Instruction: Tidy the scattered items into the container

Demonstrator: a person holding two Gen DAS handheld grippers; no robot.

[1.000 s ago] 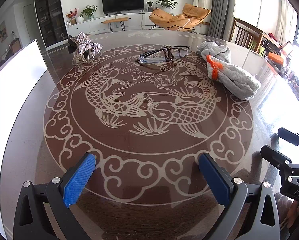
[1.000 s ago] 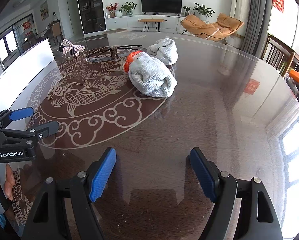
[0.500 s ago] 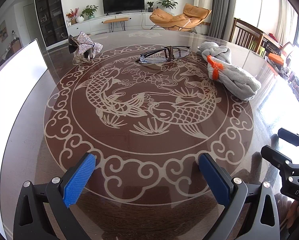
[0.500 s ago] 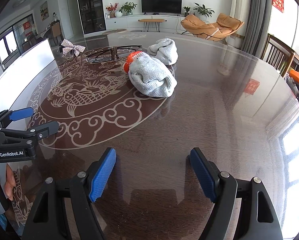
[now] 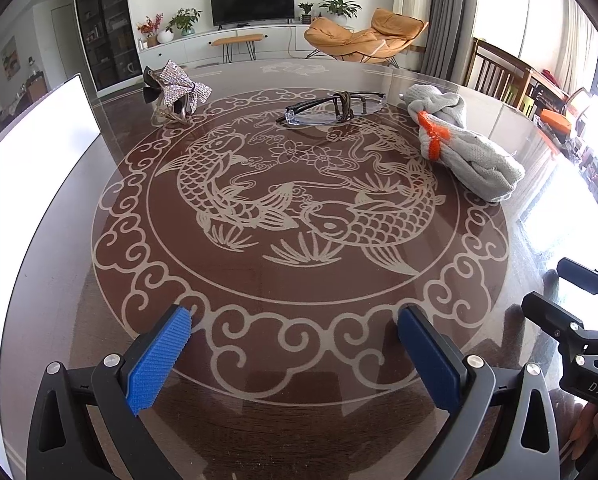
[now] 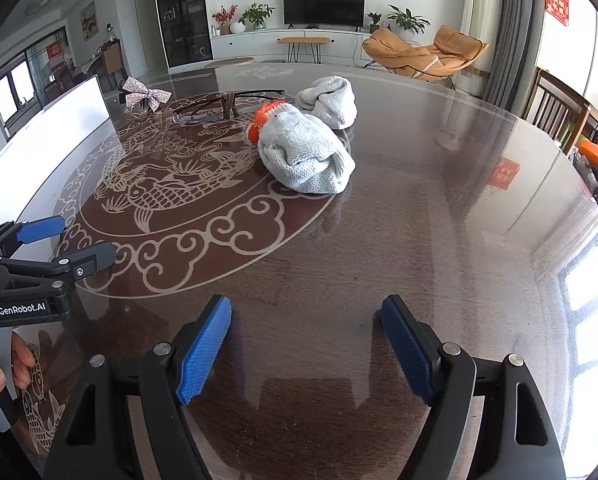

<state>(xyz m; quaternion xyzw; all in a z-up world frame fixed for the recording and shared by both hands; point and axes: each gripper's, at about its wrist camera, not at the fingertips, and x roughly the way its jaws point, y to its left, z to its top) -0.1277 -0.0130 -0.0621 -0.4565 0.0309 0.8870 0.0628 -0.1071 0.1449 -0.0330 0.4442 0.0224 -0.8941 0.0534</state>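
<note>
both my grippers spread, empty: left gripper [image 5: 295,344], right gripper [image 6: 307,340]. gloves [image 6: 303,152] far centre, glasses [image 5: 335,108] and bow clip [image 5: 179,88] farther left. white container [image 5: 31,160] at left edge. risk: glasses skid on glossy tabletop [image 6: 439,220]; knit gloves sag from shallow pinch.

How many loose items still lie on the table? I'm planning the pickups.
3: the sparkly bow far left, the glasses far centre, the grey gloves far right. None appear hidden.

The surface [image 5: 79,240] is glossy, mirror-smooth dark wood grain under pale carp patterning. The gloves [image 6: 305,156] are coarse grey knit cloth; the bow [image 5: 181,88] glitters with sequins. Ribbed blue pads [image 6: 205,354] line matt black plastic fingers.
</note>
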